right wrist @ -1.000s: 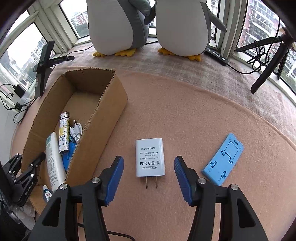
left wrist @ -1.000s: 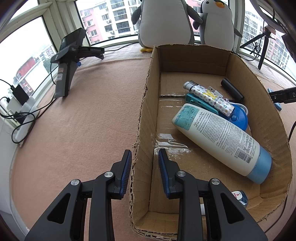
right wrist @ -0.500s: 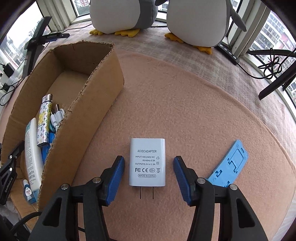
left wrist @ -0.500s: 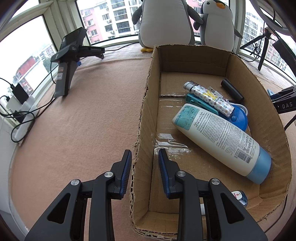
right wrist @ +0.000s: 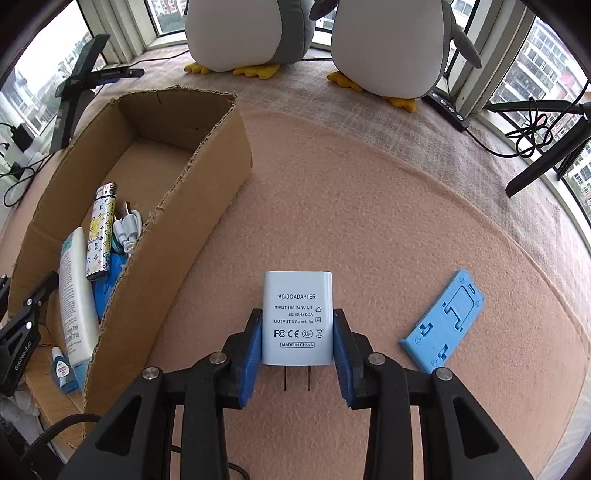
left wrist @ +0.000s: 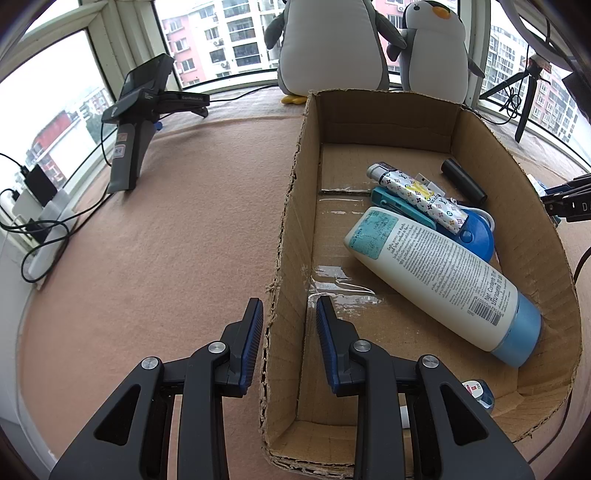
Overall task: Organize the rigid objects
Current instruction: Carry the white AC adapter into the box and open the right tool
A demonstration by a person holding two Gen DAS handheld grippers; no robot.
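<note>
My right gripper [right wrist: 297,332] is shut on a white AC/DC adapter [right wrist: 297,314] that lies flat on the pink mat, prongs toward me. My left gripper [left wrist: 290,325] straddles the left wall of the cardboard box [left wrist: 291,221], one finger outside and one inside, with small gaps to the wall. The box [right wrist: 207,199] holds a white lotion bottle [left wrist: 439,280], a patterned lighter [left wrist: 417,195], a blue round item [left wrist: 476,236], a black cylinder [left wrist: 463,181] and a small dropper bottle [left wrist: 478,393].
A blue plastic stand [right wrist: 443,321] lies on the mat right of the adapter. Two plush penguins [right wrist: 314,33] sit at the back by the windows. A black device on a stand [left wrist: 140,122] and cables lie far left. A tripod leg [right wrist: 539,162] stands at right.
My right gripper moved forward around the adapter and closed on its sides. The left gripper and the box have not moved.
</note>
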